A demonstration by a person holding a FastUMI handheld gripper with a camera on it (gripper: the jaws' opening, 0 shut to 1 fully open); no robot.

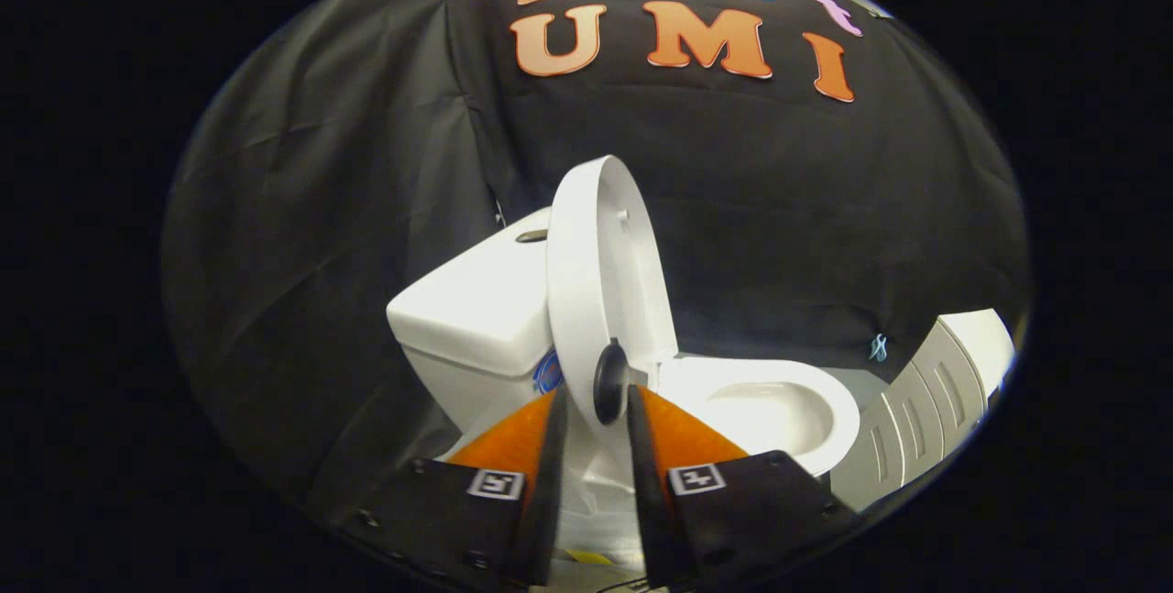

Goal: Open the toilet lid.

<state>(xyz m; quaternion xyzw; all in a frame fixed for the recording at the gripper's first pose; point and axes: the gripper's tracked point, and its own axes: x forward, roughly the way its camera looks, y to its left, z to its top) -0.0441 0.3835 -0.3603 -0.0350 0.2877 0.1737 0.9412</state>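
Pinching the small dark round knob on the stiff, slick white plastic toilet lid, the fingers grip its best handle, lid near-upright by the white ceramic tank, probably light.

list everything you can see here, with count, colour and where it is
toilet lid: one, white, raised almost upright against the tank, beyond the fingers
knob: one, dark, on the lid's lower edge, between the fingertips
tank: one, white, behind the lid
flush button: one, dark metallic, on the tank's top
toilet bowl: one, white, uncovered, ahead of the fingers
ribbed unit: one, white-grey, beside the bowl
gripper: one, fingers either side of the knob, contact unclear
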